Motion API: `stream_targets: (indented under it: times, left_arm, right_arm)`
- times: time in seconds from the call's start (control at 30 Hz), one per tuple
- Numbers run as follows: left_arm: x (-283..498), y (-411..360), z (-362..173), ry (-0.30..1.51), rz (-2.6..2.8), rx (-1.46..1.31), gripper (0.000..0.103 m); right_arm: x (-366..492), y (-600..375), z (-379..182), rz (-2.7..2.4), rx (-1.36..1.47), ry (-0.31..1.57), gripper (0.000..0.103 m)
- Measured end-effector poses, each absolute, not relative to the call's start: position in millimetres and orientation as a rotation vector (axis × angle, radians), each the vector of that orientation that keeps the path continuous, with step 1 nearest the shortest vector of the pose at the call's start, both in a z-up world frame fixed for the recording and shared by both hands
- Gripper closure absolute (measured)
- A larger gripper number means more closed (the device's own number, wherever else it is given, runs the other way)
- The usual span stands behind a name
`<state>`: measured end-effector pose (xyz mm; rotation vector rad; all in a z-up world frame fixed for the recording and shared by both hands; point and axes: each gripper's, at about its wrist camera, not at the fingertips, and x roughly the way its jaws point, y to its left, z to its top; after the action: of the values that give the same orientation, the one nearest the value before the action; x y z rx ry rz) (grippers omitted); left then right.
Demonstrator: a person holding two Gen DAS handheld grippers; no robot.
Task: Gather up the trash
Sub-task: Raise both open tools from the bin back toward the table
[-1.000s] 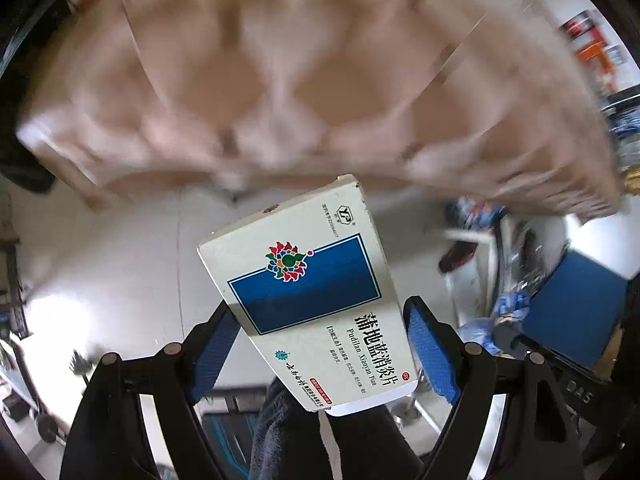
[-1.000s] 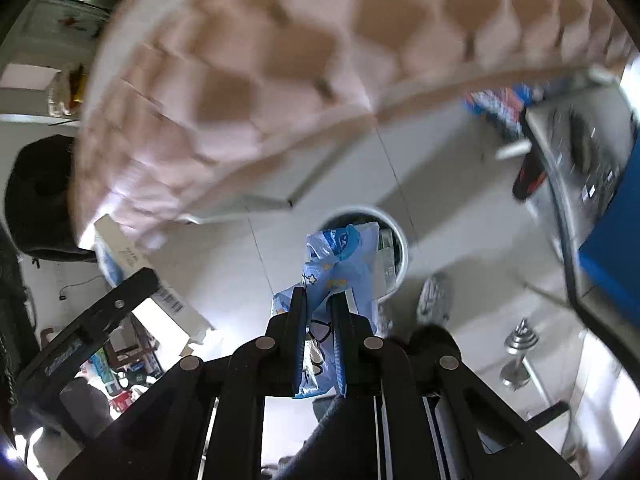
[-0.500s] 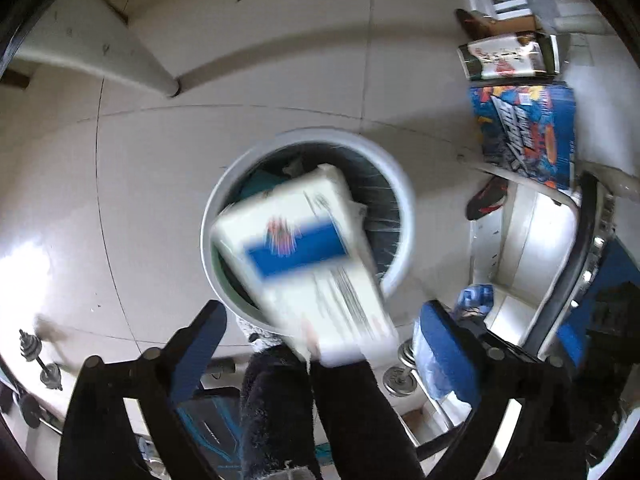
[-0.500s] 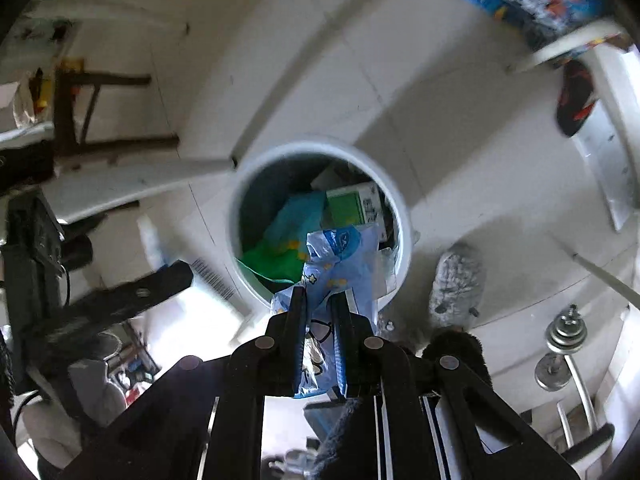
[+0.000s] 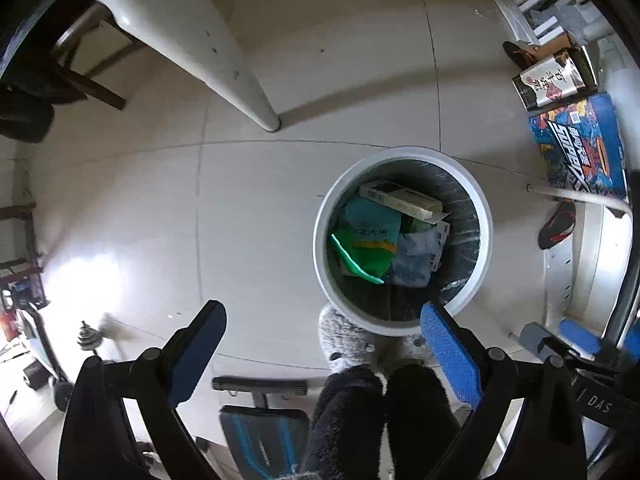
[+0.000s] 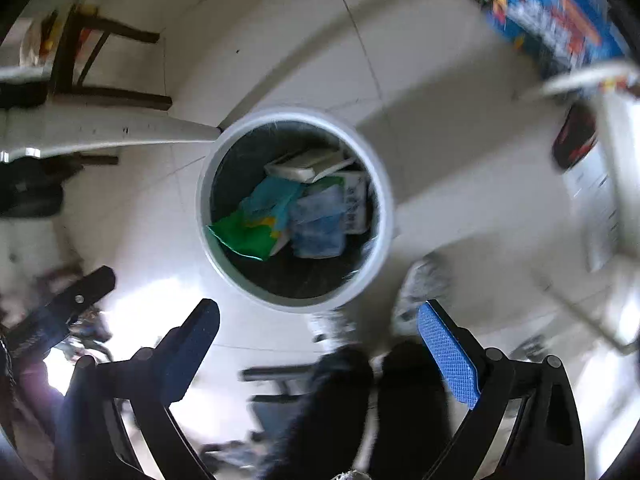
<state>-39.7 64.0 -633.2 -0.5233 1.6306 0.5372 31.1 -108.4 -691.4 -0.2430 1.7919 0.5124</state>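
Observation:
A round white trash bin [image 5: 402,322] stands on the tiled floor below me; it also shows in the right wrist view [image 6: 378,184]. Inside lie a white medicine box [image 5: 400,197], a green and teal packet [image 5: 366,242] and a pale blue wrapper [image 5: 412,258]. The right wrist view shows the same box [image 6: 306,164], packet [image 6: 260,220] and blue wrapper [image 6: 318,222]. My left gripper [image 5: 322,344] is open and empty above the floor, left of the bin. My right gripper [image 6: 318,340] is open and empty above the bin's near rim.
A white table leg [image 5: 208,56] slants at upper left. Cartons, a blue printed box [image 5: 580,144] and a shoe [image 5: 556,220] lie at the right. A dumbbell [image 5: 90,336] lies at lower left. The person's slippered feet [image 5: 346,340] stand by the bin.
The left gripper opened and the medicine box fell into the bin. The right gripper opened and the blue wrapper dropped into the bin. Both views swung down over the bin.

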Motion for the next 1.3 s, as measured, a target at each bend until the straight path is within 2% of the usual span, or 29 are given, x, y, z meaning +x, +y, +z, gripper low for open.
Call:
stream_targets:
  times: [0.33, 0.8, 1.03, 1.3]
  left_arm:
    - [-47, 56, -547, 1.571, 0.519, -0.485, 0.004]
    - [-75, 38, -406, 1.486, 0.5, -0.486, 0.004]
    - [-89, 38, -333, 1.434, 0.485, -0.484, 0.004]
    - [-77, 54, -266, 1.331, 0.544, -0.465, 0.004]
  right_arm:
    - [31, -117, -595, 0.47, -0.348, 1.682, 0.003]
    - [7, -122, -422, 0.504, -0.357, 1.616, 0.003]
    - [-5, -120, -331, 0.532, -0.34, 1.583, 0.003]
    - [14, -106, -257, 0.556, -0.219, 1.542, 0.003]
